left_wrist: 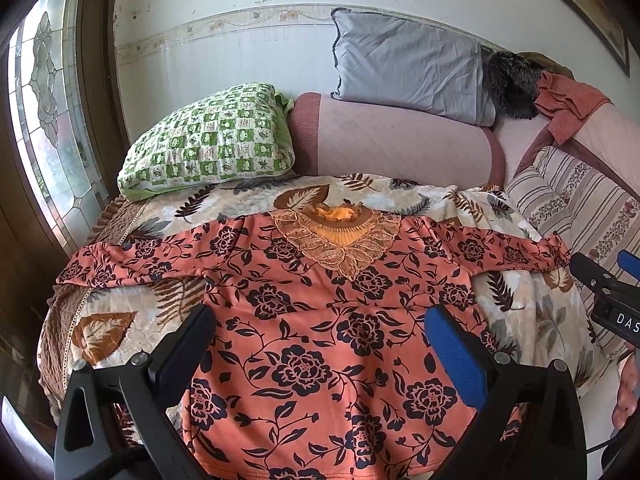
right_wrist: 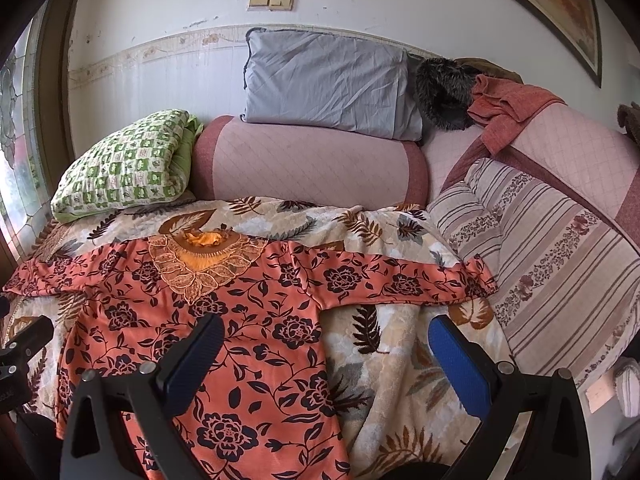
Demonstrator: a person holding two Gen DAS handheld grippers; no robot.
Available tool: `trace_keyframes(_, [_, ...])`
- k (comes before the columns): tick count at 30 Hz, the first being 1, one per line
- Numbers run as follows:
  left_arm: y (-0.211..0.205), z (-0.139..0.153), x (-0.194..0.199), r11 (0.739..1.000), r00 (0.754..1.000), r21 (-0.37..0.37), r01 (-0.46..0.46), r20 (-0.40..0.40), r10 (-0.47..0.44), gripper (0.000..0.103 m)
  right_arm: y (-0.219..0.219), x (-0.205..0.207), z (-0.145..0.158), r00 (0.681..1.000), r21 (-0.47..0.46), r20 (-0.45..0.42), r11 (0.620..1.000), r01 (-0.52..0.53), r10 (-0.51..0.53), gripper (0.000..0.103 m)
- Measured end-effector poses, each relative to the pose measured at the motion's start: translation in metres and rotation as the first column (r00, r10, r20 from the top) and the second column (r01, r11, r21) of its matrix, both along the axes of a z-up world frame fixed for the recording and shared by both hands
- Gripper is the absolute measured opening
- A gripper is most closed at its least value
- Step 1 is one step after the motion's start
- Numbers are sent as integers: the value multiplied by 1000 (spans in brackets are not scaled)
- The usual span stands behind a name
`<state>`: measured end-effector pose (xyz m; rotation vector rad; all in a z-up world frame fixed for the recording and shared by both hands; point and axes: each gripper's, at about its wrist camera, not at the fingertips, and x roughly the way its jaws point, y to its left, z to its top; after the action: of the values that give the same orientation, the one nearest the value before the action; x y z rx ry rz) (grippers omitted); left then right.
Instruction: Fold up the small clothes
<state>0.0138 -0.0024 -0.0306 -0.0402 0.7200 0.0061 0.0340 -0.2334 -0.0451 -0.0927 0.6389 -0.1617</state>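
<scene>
While the orange floral blouse (left_wrist: 320, 320) lies spread face up on the leaf-patterned blanket (left_wrist: 532, 320), sleeves stretched to either side and the lace collar (left_wrist: 340, 240) turned toward the pink bolster (left_wrist: 400, 140), nothing is gripped. The left gripper (left_wrist: 320, 340) is held wide apart above the blouse's body, and the right gripper (right_wrist: 326, 354) is likewise spread wide, over the blouse's right side edge and the bare blanket. The fabric is judged thin, light and limp, likely a little slippery on the plush blanket, so it would sag and drift if lifted by one point. A hold is best taken at a sleeve cuff (right_wrist: 480, 276) or at the shoulder seam, with the lace left unpinched.
</scene>
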Motion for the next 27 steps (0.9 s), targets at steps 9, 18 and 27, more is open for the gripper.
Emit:
trace_keyframes(9, [-4,-4,8,1000,1000,5,14,-14,-14,103,-2,8,-3,1000,-10,-11,1000,3,-3,103])
trace_keyframes(18, [-5,-12,17,1000,999,11,10,-33,-10,103,-6,18,-12,999,-5,-31,1000,9,-10,103])
trace_keyframes(27, [-2,-20,42,1000,999,15,-4,-46,5,103,-19,41,-28,997,-17,-67,999,39,-40,103])
